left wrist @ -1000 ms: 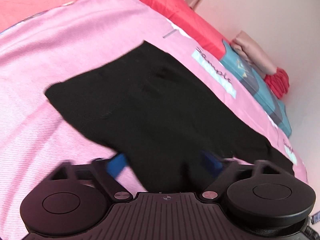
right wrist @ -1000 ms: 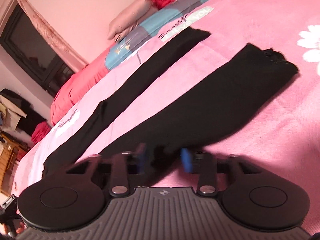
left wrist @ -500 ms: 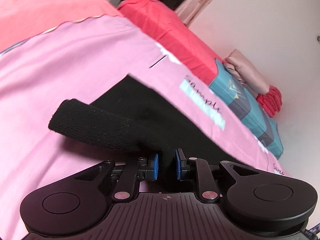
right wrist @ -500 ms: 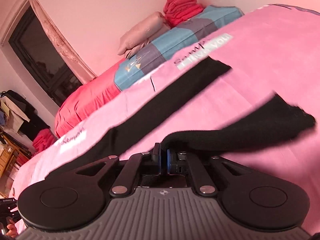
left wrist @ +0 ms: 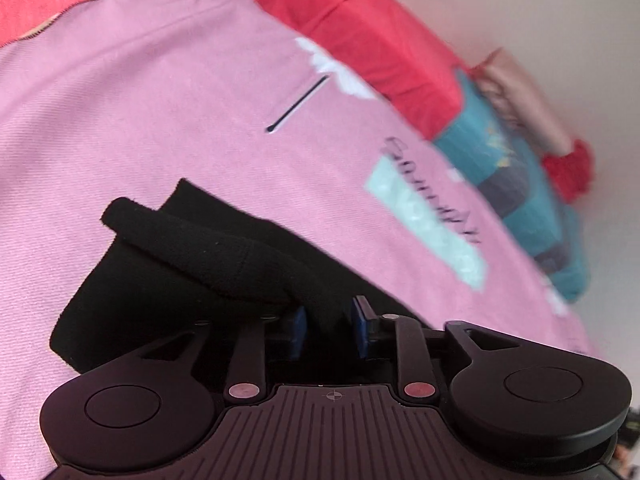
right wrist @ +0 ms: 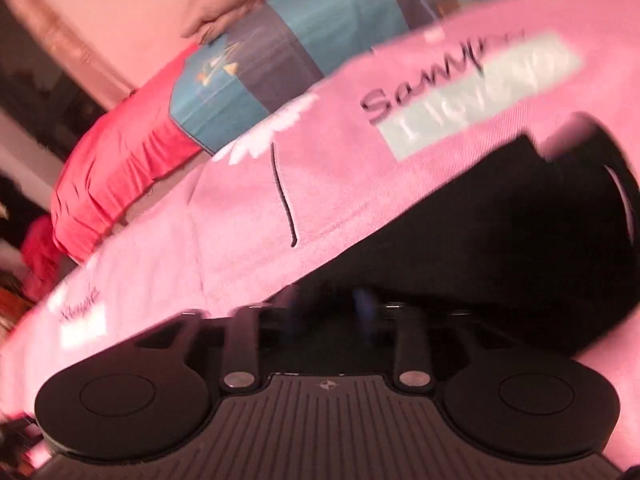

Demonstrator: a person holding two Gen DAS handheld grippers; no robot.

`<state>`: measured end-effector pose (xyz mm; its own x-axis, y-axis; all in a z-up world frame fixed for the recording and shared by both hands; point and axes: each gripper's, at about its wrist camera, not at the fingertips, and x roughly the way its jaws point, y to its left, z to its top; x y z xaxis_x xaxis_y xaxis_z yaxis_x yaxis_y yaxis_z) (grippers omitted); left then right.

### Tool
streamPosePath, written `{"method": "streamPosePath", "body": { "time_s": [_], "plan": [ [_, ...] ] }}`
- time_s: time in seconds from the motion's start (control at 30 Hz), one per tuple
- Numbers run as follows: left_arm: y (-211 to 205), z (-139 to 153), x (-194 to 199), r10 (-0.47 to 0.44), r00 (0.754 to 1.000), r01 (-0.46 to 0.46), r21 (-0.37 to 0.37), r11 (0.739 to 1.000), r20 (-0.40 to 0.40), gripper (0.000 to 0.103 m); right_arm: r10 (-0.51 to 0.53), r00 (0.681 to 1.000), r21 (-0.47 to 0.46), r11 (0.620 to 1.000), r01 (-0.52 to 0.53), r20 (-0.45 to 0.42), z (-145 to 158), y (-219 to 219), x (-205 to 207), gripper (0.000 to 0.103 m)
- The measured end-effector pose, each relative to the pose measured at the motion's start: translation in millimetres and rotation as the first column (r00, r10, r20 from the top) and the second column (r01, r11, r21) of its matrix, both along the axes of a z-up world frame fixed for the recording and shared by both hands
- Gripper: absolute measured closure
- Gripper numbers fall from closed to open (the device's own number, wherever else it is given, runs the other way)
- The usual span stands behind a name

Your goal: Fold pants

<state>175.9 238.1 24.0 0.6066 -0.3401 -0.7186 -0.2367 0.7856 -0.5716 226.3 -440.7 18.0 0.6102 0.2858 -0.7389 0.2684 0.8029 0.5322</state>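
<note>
The pants (left wrist: pixel 168 280), black and soft, lie on the bed (left wrist: pixel 140 100), on its pink cover, directly in front of both grippers. In the left wrist view a rolled fold of the cloth rises just ahead and to the left of the left gripper (left wrist: pixel 328 330), over a flat layer below it. A strip of the cloth stands between the blue pads (left wrist: pixel 298 328), but the jaws are opening and a gap shows on the right side, so the cloth seems no more pinched. In the right wrist view the picture is blurred; the right gripper (right wrist: pixel 328 312) has its jaws opening too, with black cloth in front and to the right of it. Whether the pads touch the cloth there cannot be told.

The step in hand looks like the release after one leg is laid over the other. The next move probably calls for pulling both grippers back without dragging the upper layer, then taking a new hold for the fold across the length.
</note>
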Motion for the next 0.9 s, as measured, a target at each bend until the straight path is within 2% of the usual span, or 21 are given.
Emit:
{"method": "streamPosePath", "body": {
  "time_s": [0.07, 0.13, 0.17, 0.23, 0.3, 0.43, 0.53, 0.6, 0.67, 0.73, 0.77, 0.8, 0.87, 0.9],
  "plan": [
    [15, 17, -17, 0.038, 0.994, -0.035, -0.034, 0.999, 0.100, 0.000, -0.023, 0.996, 0.113, 0.994, 0.012, 0.089, 3, -17, -12, 0.055],
    [27, 32, -37, 0.119, 0.976, -0.121, 0.005, 0.993, 0.181, 0.000, -0.073, 0.976, 0.161, 0.986, 0.040, 0.206, 14, -36, -35, 0.044],
    [27, 38, -45, 0.151, 0.967, -0.163, 0.043, 0.986, 0.204, 0.000, -0.116, 0.963, 0.156, 0.985, 0.079, 0.245, 20, -46, -49, 0.037],
    [20, 43, -57, 0.166, 0.961, -0.195, 0.118, 0.974, 0.222, 0.000, -0.177, 0.935, 0.097, 0.983, 0.155, 0.308, 34, -61, -79, 0.035],
    [3, 42, -67, 0.134, 0.960, -0.177, 0.164, 0.970, 0.244, 0.000, -0.212, 0.917, -0.004, 0.974, 0.227, 0.337, 40, -68, -108, 0.032],
    [-50, 27, -85, 0.032, 0.951, -0.114, 0.253, 0.961, 0.307, 0.000, -0.167, 0.937, -0.230, 0.942, 0.243, 0.307, 30, -57, -134, 0.029],
    [-92, 8, -87, -0.065, 0.949, -0.036, 0.313, 0.949, 0.308, 0.000, -0.141, 0.950, -0.299, 0.927, 0.226, 0.280, 14, -48, -127, 0.029],
    [-113, -4, -88, -0.125, 0.946, 0.000, 0.386, 0.923, 0.298, 0.000, -0.151, 0.954, -0.337, 0.911, 0.236, 0.260, 3, -44, -115, 0.030],
    [-130, -15, -88, -0.156, 0.945, -0.002, 0.482, 0.876, 0.288, 0.000, -0.169, 0.956, -0.423, 0.868, 0.260, 0.241, -5, -34, -93, 0.031],
    [-137, -27, -82, -0.174, 0.953, 0.011, 0.546, 0.838, 0.248, 0.000, -0.176, 0.958, -0.482, 0.835, 0.266, 0.225, -16, -33, -79, 0.036],
    [-139, -29, -80, -0.178, 0.956, 0.017, 0.560, 0.829, 0.234, 0.000, -0.169, 0.959, -0.501, 0.824, 0.264, 0.227, -20, -31, -75, 0.043],
    [-137, -30, -79, -0.177, 0.957, 0.020, 0.558, 0.830, 0.229, 0.000, -0.153, 0.960, -0.524, 0.812, 0.256, 0.232, -23, -28, -72, 0.063],
    [-131, -30, -80, -0.167, 0.956, 0.012, 0.537, 0.843, 0.240, 0.000, -0.078, 0.967, -0.603, 0.768, 0.213, 0.243, -27, -13, -71, 0.095],
    [-129, -30, -81, -0.156, 0.958, 0.006, 0.529, 0.849, 0.240, 0.000, -0.054, 0.967, -0.655, 0.726, 0.210, 0.250, -28, -4, -72, 0.096]
  ]
}}
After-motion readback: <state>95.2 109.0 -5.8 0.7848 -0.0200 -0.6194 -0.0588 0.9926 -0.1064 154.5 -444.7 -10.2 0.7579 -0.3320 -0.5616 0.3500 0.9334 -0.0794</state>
